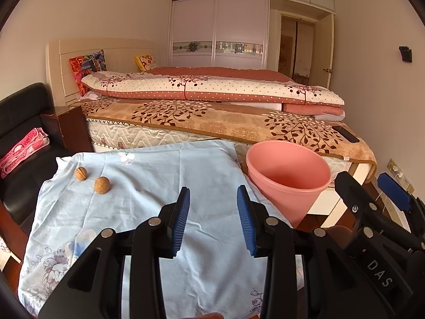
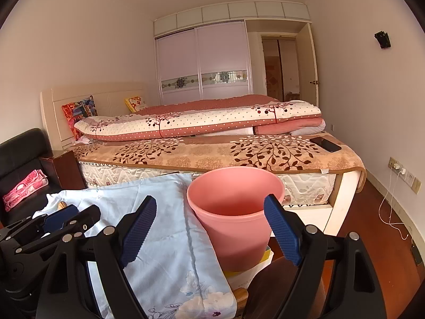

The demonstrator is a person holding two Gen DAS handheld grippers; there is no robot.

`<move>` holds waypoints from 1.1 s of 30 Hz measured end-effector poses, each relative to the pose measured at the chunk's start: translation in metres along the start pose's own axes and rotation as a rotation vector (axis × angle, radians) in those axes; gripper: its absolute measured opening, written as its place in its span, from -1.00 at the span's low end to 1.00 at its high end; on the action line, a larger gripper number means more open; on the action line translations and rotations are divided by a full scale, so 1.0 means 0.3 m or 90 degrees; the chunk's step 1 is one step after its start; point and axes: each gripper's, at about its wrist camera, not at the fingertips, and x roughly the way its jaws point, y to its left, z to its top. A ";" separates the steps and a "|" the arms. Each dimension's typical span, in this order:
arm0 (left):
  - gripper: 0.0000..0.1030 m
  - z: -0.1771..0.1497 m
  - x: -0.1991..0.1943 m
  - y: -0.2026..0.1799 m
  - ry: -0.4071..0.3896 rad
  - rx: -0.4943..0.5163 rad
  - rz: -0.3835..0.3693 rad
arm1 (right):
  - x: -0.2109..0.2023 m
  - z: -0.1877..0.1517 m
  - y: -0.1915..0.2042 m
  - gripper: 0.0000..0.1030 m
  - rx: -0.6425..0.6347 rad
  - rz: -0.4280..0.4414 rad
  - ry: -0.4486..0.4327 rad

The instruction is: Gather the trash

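Note:
Two brown walnuts, one (image 1: 81,173) farther left and one (image 1: 102,185) nearer, lie on a light blue floral cloth (image 1: 148,186) over a table. A pink bin (image 1: 288,178) stands off the cloth's right edge; it also shows in the right wrist view (image 2: 235,212). My left gripper (image 1: 213,220) is open and empty above the cloth, right of the walnuts. My right gripper (image 2: 212,228) is open and empty, its jaws framing the bin from the near side. One walnut (image 2: 62,205) peeks out behind the left gripper (image 2: 57,222) in the right wrist view.
A bed (image 1: 212,117) with folded quilts runs behind the table, with a phone (image 2: 325,144) on its corner. A black sofa (image 1: 24,122) with a pink cloth stands on the left. A charger cable (image 2: 390,207) hangs by the right wall.

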 end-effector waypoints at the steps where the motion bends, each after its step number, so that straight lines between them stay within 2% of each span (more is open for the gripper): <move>1: -0.28 0.000 -0.002 -0.001 0.000 0.000 0.000 | -0.001 0.000 0.002 0.59 0.001 0.001 -0.001; 25: -0.28 0.011 -0.009 -0.009 -0.007 0.011 0.000 | -0.023 0.003 -0.006 0.59 0.014 -0.002 -0.016; 33: -0.28 0.016 0.022 0.009 -0.001 -0.006 -0.005 | -0.007 0.001 0.009 0.59 0.007 -0.008 -0.015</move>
